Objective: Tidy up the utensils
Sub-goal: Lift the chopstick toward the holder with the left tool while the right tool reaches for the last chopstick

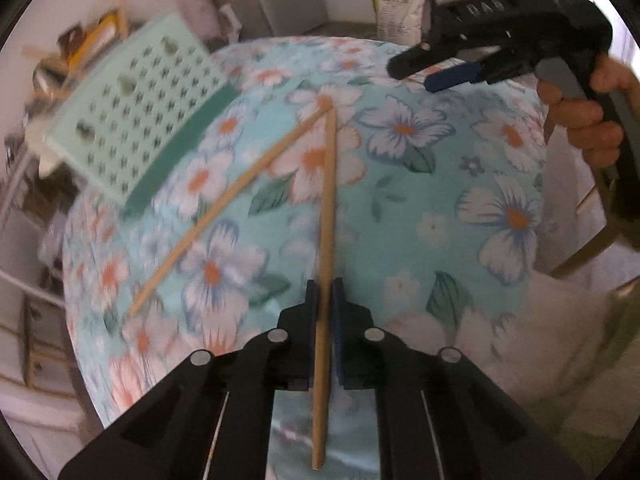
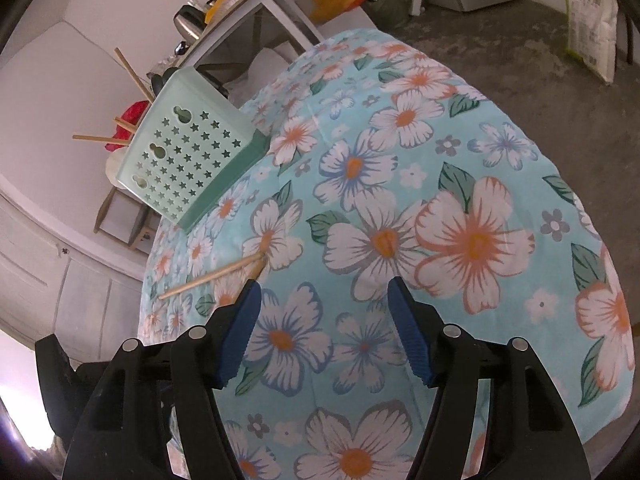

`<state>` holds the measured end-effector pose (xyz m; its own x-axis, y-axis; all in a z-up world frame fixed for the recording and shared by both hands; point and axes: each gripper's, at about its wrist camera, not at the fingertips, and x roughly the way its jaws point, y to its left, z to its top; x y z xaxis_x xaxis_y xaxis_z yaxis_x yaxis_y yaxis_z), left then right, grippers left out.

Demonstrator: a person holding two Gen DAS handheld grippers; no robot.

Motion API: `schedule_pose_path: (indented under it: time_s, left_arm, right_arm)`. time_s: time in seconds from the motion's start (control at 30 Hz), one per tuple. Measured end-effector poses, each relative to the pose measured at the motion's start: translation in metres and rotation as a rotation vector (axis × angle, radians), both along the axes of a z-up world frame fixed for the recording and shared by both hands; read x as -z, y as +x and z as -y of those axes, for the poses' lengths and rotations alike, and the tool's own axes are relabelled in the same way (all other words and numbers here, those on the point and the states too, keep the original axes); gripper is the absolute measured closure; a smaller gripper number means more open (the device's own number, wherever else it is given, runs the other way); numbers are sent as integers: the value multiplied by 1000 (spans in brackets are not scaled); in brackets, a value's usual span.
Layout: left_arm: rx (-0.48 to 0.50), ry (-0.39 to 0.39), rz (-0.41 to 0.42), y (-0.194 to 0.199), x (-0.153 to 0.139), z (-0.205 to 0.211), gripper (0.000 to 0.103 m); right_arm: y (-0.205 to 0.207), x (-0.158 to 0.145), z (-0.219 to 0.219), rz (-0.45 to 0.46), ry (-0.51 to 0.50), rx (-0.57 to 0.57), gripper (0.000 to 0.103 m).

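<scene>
Beside table edge (image 2: 160, 248), green holder (image 2: 188, 152)

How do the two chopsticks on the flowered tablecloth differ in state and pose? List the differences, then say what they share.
1. The held chopstick is clamped in the left gripper; the free chopstick lies loose, touched by no gripper.
2. The held chopstick runs straight along the fingers; the free chopstick slants off to the left.

Shared: both are plain, slender wooden sticks, and their far tips meet on the tablecloth.

A floral-clothed table (image 2: 460, 128) carries a green perforated holder (image 2: 192, 160) and two chopsticks (image 1: 224, 208).
</scene>
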<state>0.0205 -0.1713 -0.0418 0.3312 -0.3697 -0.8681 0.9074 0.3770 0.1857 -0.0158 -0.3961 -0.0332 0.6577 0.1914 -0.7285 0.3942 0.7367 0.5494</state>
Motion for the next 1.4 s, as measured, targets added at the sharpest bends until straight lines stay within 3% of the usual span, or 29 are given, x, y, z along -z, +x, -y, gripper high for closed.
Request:
schedule_pose_path:
  time_s: [0.07, 0.17, 0.5, 0.77, 1.13, 1.4]
  left_arm:
    - [-38, -36, -60, 8, -3, -4, 91]
    - [-90, -108, -149, 22, -10, 0, 76]
    - [-83, -136, -291, 55, 3, 73, 76]
    - [-78, -141, -298, 62, 6, 92, 97]
    - [-126, -223, -285, 63, -13, 66, 97]
    - [-218, -359, -238, 74, -51, 20, 97]
  right_arm:
    - [0, 1, 0, -2, 3, -1, 41]
    - [0, 1, 0, -3, 2, -1, 41]
    - [-5, -2, -3, -19, -14, 5, 41]
    - [-5, 0, -3, -35, -16, 8, 41]
    - [-4, -6, -9, -27, -12, 8, 41]
    - [5, -12, -20, 2, 54, -14, 43]
